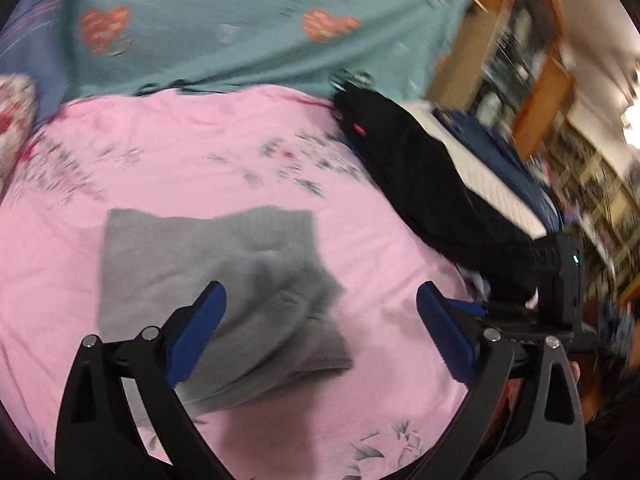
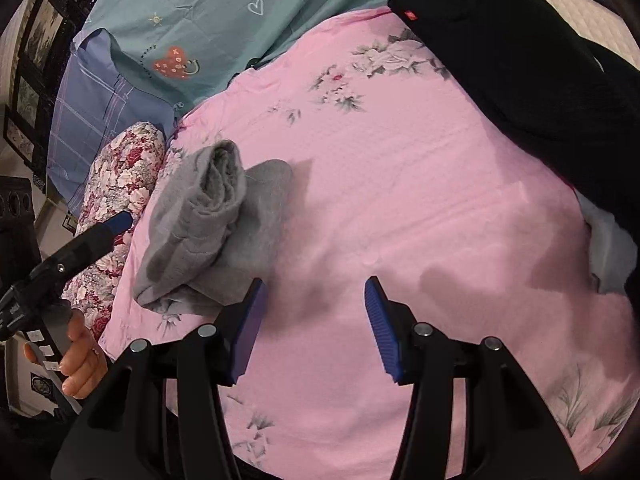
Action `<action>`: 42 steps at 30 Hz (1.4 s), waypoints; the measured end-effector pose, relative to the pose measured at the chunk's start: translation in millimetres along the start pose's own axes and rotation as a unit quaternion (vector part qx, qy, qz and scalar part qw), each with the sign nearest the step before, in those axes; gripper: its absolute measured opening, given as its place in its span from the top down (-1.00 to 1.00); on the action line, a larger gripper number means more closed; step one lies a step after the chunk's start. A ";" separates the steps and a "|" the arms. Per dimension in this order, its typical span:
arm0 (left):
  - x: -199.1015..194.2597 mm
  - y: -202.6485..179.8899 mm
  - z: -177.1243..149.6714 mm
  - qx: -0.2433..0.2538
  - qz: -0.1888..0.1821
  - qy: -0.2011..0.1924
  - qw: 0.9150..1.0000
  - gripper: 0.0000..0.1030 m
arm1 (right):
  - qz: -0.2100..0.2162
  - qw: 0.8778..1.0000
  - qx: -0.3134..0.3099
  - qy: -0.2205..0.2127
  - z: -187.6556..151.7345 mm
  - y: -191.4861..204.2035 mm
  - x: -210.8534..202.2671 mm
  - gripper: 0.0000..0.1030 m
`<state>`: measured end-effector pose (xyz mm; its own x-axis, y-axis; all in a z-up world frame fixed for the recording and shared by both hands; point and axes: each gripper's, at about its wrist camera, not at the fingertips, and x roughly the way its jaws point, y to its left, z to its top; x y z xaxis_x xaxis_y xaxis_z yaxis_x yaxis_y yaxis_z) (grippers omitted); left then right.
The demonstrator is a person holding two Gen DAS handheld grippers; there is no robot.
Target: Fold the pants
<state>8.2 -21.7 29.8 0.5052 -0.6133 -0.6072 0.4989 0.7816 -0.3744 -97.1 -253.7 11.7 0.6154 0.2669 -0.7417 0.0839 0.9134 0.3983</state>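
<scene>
Nearest the left wrist camera, the left gripper point(image 1: 320, 308) stands with its blue-padded fingers point(image 1: 202, 330) spread wide and nothing between them; it hangs over the near edge of the grey pants point(image 1: 208, 256), its pads clear of the cloth. The pants lie folded into a compact bundle on the pink floral sheet point(image 1: 192, 152), with a flat squarish layer beneath and a thicker rumpled fold lying on it toward the near right. Far beyond the sheet lies a teal blanket point(image 1: 248, 12) printed with orange hearts, and at the right edge of the sheet a black garment point(image 1: 420, 176) runs from far to near. The picture is blurred, most of all the shelves at far right. In the right wrist view, the right gripper point(image 2: 316, 320) is nearest, its jaws set about halfway apart and empty, hovering over bare pink floral sheet point(image 2: 400, 184). The grey pants point(image 2: 216, 224) lie just left of its left finger, folded, with a rolled end standing up at the far side. Further left, the left gripper point(image 2: 112, 224) shows side-on, held by a hand point(image 2: 82, 360) at the near left, with a floral pillow point(image 2: 120, 184) behind it. The black garment point(image 2: 520, 60) fills the far right, with a pale cloth point(image 2: 612, 248) beneath its near edge.
</scene>
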 end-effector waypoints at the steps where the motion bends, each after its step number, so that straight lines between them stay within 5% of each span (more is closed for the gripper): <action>1: -5.9 17.7 -1.0 -0.027 0.013 -0.005 1.000 -0.89 | 0.009 1.000 -0.013 0.000 4.4 10.1 1.6 -0.02; 3: -10.5 46.0 -2.0 -0.076 0.026 -0.006 0.997 -0.69 | 0.040 0.998 -0.039 0.006 17.4 36.7 9.2 -0.02; 5: -11.2 78.4 -10.3 -0.126 0.012 0.012 0.992 0.01 | 0.060 0.996 -0.063 0.015 31.8 65.2 22.6 -0.02; 7: 0.7 89.1 -16.4 -0.141 0.002 0.039 0.989 0.92 | 0.062 0.994 -0.086 0.024 45.3 89.9 39.5 -0.02; 10: 22.2 97.9 -28.5 -0.153 -0.005 0.057 0.987 0.92 | 0.056 0.992 -0.107 0.027 56.2 112.3 63.9 0.06; 13: 47.6 99.2 -38.6 -0.153 -0.007 0.084 0.985 0.92 | 0.009 0.990 -0.137 0.036 55.5 122.0 84.9 0.55; 25: 61.1 100.3 -45.7 -0.134 -0.010 0.087 0.987 0.92 | -0.076 0.985 -0.126 0.092 25.8 96.6 101.4 0.56; 28: 60.3 101.3 -47.7 -0.137 -0.014 0.084 0.987 0.92 | -0.084 0.983 -0.156 0.052 40.1 122.4 76.3 0.56; 31: 56.6 102.0 -48.3 -0.143 -0.020 0.086 0.986 0.92 | -0.041 0.983 -0.180 0.026 59.2 153.0 59.6 0.52; 36: 19.6 100.2 -53.4 -0.140 -0.020 0.066 0.988 0.90 | 0.029 0.974 -0.199 0.108 95.6 207.8 111.1 0.52; 42: 2.6 107.4 -55.4 -0.159 -0.026 0.050 0.986 0.84 | -0.013 0.959 -0.210 0.188 114.2 246.4 194.9 0.52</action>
<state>24.1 67.0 -50.9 0.4047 -0.6510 -0.6422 0.2681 0.7559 -0.5973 133.0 -11.7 27.0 0.2850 0.2613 -0.9222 -0.2768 0.9436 0.1818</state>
